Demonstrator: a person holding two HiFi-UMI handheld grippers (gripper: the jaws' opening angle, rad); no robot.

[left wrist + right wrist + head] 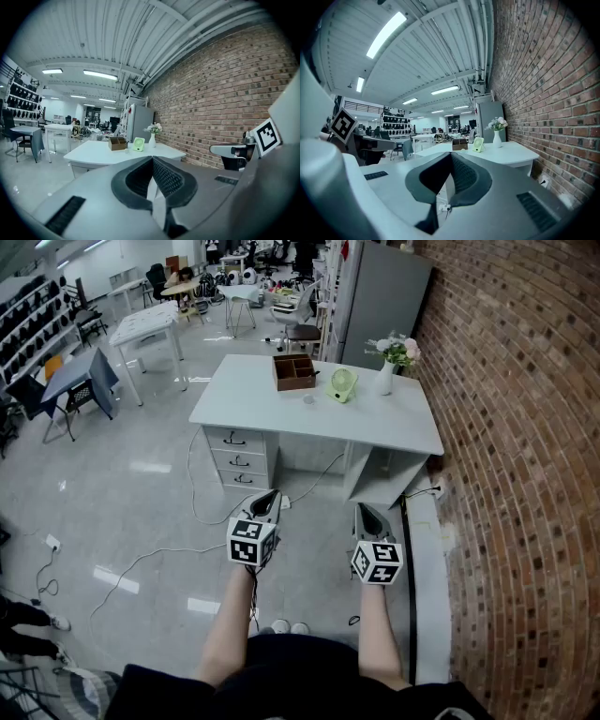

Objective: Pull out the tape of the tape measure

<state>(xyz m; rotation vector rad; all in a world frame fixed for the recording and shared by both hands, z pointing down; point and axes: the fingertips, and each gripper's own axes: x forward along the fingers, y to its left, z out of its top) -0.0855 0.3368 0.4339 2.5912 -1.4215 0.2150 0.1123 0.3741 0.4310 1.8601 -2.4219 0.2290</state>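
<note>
A white desk [253, 399] stands a few steps ahead of me, against the brick wall. A small pale round object [309, 399] lies on it in front of a brown wooden box [293, 371]; it is too small to tell what it is. My left gripper [267, 502] and right gripper [367, 517] are held side by side at waist height, well short of the desk. Both are shut with nothing between the fingers. The left gripper view shows its closed tips [152, 159] aimed at the desk [93, 152]; the right gripper [451, 154] points the same way.
A green desk fan [343, 383] and a white vase of flowers [386, 376] stand on the desk to the right of the box. Desk drawers [236, 457] face me, cables [202, 512] trail on the floor, and the brick wall [506, 456] runs along the right.
</note>
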